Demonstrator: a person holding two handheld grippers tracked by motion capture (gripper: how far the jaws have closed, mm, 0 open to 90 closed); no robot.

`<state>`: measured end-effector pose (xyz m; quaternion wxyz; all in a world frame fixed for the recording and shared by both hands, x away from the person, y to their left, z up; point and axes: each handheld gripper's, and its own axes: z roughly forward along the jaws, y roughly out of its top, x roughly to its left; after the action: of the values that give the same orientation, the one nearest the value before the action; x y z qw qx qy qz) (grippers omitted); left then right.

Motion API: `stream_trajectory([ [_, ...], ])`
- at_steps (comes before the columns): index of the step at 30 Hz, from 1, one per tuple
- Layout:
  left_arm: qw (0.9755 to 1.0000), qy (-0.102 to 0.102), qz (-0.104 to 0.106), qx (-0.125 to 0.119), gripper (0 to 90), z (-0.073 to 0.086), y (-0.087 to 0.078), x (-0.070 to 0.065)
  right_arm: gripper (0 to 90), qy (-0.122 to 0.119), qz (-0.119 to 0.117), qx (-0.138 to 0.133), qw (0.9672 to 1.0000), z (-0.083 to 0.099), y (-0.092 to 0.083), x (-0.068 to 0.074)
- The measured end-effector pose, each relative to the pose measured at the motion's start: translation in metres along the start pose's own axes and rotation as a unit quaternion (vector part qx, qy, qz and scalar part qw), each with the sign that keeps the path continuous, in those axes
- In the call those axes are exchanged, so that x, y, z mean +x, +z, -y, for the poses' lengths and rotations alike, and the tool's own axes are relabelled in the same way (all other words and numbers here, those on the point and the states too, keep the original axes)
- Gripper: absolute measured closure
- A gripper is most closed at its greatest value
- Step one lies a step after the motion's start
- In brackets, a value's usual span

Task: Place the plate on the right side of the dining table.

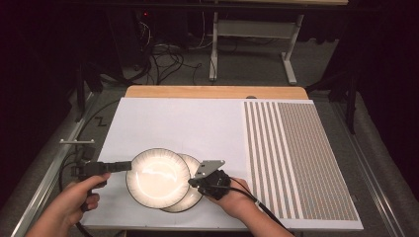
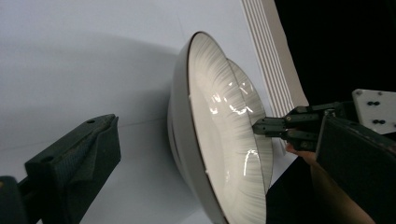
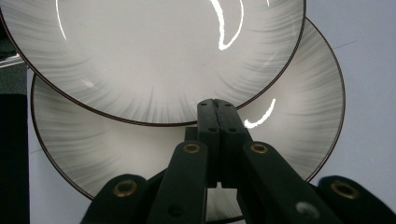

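the two plates look like glazed ceramic, glossy enough to throw bright curved glints; the upper plate (image 1: 157, 177) and the lower plate (image 1: 193, 196) both carry fine grey brushed streaks and a thin dark rim line. the right gripper (image 3: 215, 108) is matt black plastic with brass-coloured rivets; the left gripper (image 1: 129, 165) has the same dull black, with ribbed pads (image 2: 86, 156). the bench (image 1: 212, 92) edge is pale wood under a smooth matt white sheet (image 1: 178, 123). the striped mat (image 1: 296, 158) looks woven and ribbed.
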<state>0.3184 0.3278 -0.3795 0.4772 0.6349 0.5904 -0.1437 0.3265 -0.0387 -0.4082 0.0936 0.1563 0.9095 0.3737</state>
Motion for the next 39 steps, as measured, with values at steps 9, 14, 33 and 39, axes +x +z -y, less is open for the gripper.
stream_trajectory([
  [9,0.9991,-0.021,0.002,0.037,0.9,0.006,0.015,0.009,90.0,-0.002,0.002,0.002,1.0000,0.000,0.000,0.000],
  [14,0.9986,-0.017,0.003,0.050,2.6,0.007,0.018,0.008,90.0,-0.002,0.000,0.001,1.0000,0.000,0.001,0.000],
  [33,0.9964,-0.044,0.010,0.072,23.5,0.011,0.031,0.010,90.0,-0.006,0.000,0.003,1.0000,-0.001,0.000,0.002],
  [39,0.9954,-0.040,0.016,0.086,38.9,0.012,0.037,0.011,90.0,-0.005,0.000,0.004,1.0000,-0.001,0.001,0.002],
])
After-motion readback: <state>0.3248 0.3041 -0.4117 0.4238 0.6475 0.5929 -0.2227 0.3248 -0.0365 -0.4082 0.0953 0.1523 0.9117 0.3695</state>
